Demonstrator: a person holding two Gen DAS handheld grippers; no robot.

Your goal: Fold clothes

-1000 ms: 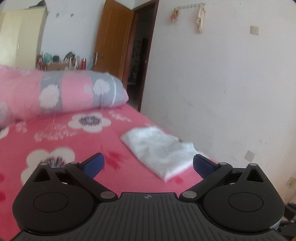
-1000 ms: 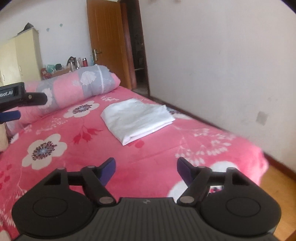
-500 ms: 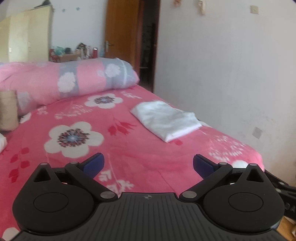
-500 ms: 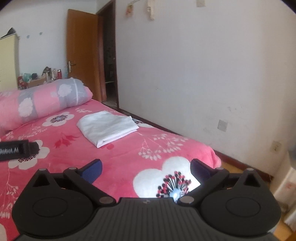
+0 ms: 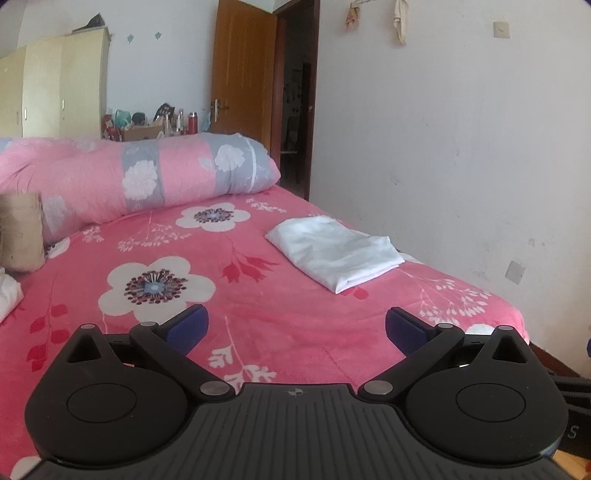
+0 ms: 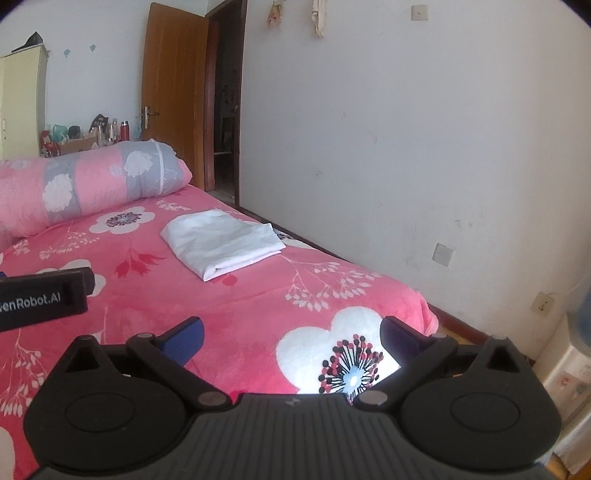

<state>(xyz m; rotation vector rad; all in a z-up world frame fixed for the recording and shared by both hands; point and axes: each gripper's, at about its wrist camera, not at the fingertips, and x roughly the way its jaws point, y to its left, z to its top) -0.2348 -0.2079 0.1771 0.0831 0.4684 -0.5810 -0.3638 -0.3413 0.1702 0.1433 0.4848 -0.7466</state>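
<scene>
On the bed, far side: a white garment [image 5: 334, 253] lies folded into a flat rectangle on the pink floral bedspread [image 5: 258, 317], close to the edge that runs along the white wall [image 5: 461, 129].
Garment condition: layers stacked, one folded edge facing the cameras; seen again in the right wrist view [image 6: 221, 242], untouched by either tool.
Left gripper [image 5: 295, 326]: jaws spread wide, blue pads well apart, nothing between them; it hangs above the near part of the bedspread, well short of the garment.
Right gripper [image 6: 291, 334]: jaws likewise spread wide and empty, over the bed corner with a large white flower print beneath.
Left tool seen from the right: a black body with white lettering [image 6: 40, 301] enters at the left edge of the right wrist view; its fingers are out of that view.
Head of bed: a rolled pink and grey quilt [image 5: 140, 177] lies across the bed, apart from the garment.
Left edge items: a tan fabric object [image 5: 20, 232] stands just beside the quilt; a scrap of white cloth [image 5: 7, 297] shows at the frame edge, kind cannot be told.
Room: wooden door [image 5: 243, 85] open beside a dark doorway; cream wardrobe [image 5: 55, 85] at left; clutter on a surface behind the quilt, too small to identify.
Wall fittings: cloths hang from a rack [image 5: 373, 18] near the ceiling.
</scene>
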